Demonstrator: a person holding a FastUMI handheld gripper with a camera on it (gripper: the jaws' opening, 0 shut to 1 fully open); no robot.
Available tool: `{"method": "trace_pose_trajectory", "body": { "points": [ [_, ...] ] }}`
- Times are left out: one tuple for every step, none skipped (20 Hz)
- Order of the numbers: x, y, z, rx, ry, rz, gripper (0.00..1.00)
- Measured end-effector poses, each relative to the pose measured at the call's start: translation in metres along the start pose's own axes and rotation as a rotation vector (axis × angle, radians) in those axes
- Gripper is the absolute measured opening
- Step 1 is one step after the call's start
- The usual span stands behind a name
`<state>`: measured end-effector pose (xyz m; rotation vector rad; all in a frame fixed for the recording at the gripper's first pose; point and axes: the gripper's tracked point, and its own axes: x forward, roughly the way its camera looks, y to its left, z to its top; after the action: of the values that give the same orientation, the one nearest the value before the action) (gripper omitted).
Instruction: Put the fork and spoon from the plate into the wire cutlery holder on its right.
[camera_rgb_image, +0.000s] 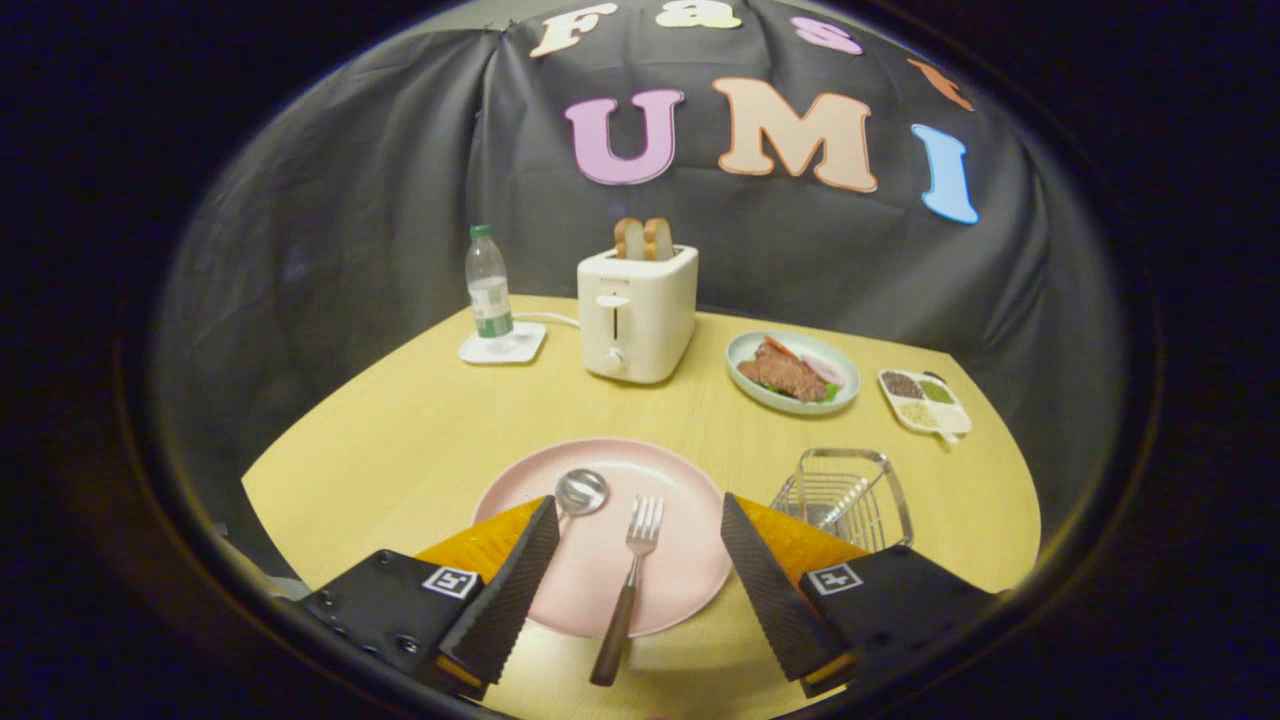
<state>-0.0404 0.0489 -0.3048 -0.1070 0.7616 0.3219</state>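
A pink plate (670, 470) lies on the yellow table just ahead of my gripper (640, 515), which is open and holds nothing. On the plate a fork (630, 575) with a dark brown handle lies between my fingers, tines pointing away, its handle reaching past the plate's near rim. To the fork's left is a spoon (581, 491); its bowl shows beside my left finger, which hides the handle. The wire cutlery holder (846, 490) stands right of the plate, just beyond my right finger, and looks empty.
Farther back stand a white toaster (636, 310) with two bread slices, a water bottle (488, 290) on a white coaster, a pale plate of meat (792, 372) and a small divided dish of spices (924, 400). Black cloth walls the table's far side.
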Motion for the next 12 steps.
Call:
{"method": "trace_pose_trajectory", "body": {
  "points": [
    [0.003, 0.001, -0.009, -0.007, 0.023, 0.003, 1.0],
    [0.007, 0.002, -0.017, -0.016, 0.045, 0.006, 1.0],
    [0.01, 0.004, -0.025, -0.026, 0.066, 0.009, 1.0],
    [0.014, 0.005, -0.03, -0.04, 0.085, 0.011, 1.0],
    [0.017, 0.006, -0.038, -0.055, 0.104, 0.01, 1.0],
    [0.02, 0.006, -0.045, -0.068, 0.127, 0.009, 1.0],
    [0.02, 0.008, -0.051, -0.08, 0.146, 0.009, 1.0],
    [0.021, 0.009, -0.055, -0.089, 0.167, 0.012, 0.98],
    [0.023, 0.01, -0.061, -0.096, 0.187, 0.014, 0.93],
    [0.024, 0.011, -0.064, -0.099, 0.201, 0.015, 0.87],
    [0.026, 0.01, -0.067, -0.102, 0.212, 0.012, 0.81],
    [0.026, 0.011, -0.069, -0.106, 0.227, 0.011, 0.75]
  ]
}}
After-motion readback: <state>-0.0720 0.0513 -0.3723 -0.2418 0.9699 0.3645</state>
